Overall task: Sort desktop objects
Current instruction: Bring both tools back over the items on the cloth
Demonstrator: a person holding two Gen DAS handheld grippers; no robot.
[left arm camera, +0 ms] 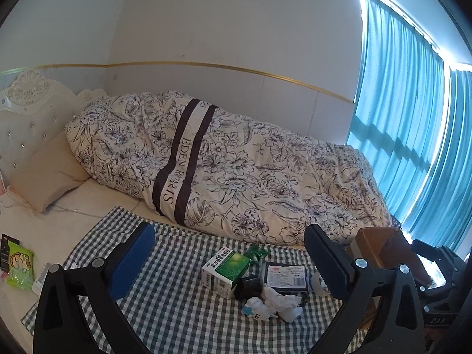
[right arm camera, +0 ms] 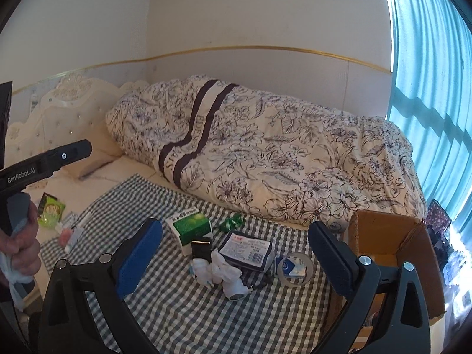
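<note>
- A bed fills the room, with a floral rolled quilt [left arm camera: 236, 165] along the far wall and teal curtains [left arm camera: 407, 124] at the right; a grey-and-white checked cloth [right arm camera: 183, 303] spread on the near side of the mattress serves as the work surface, probably to mark out the sorting area
- At far left, off the cloth, a lime-green snack packet [left arm camera: 20, 265] lies on the bare sheet, perhaps already set aside
- The left gripper [left arm camera: 230, 262] hovers over the cloth with its blue-padded fingers [left arm camera: 132, 262] spread wide and nothing between them
- The clutter sits in a loose heap at the cloth's middle: a green-and-white cardboard medicine box [right arm camera: 190, 230] on its side, a small black box [right arm camera: 201, 249] touching it, crumpled white tissue [right arm camera: 224, 271], a dark flat labelled packet [right arm camera: 246, 249] and a clear tape roll [right arm camera: 293, 268]
- The right gripper [right arm camera: 236, 253] is likewise spread and empty, aimed at that heap
- An open brown cardboard carton [right arm camera: 392, 242] stands at the cloth's right edge, likely the bin for sorted items
</note>
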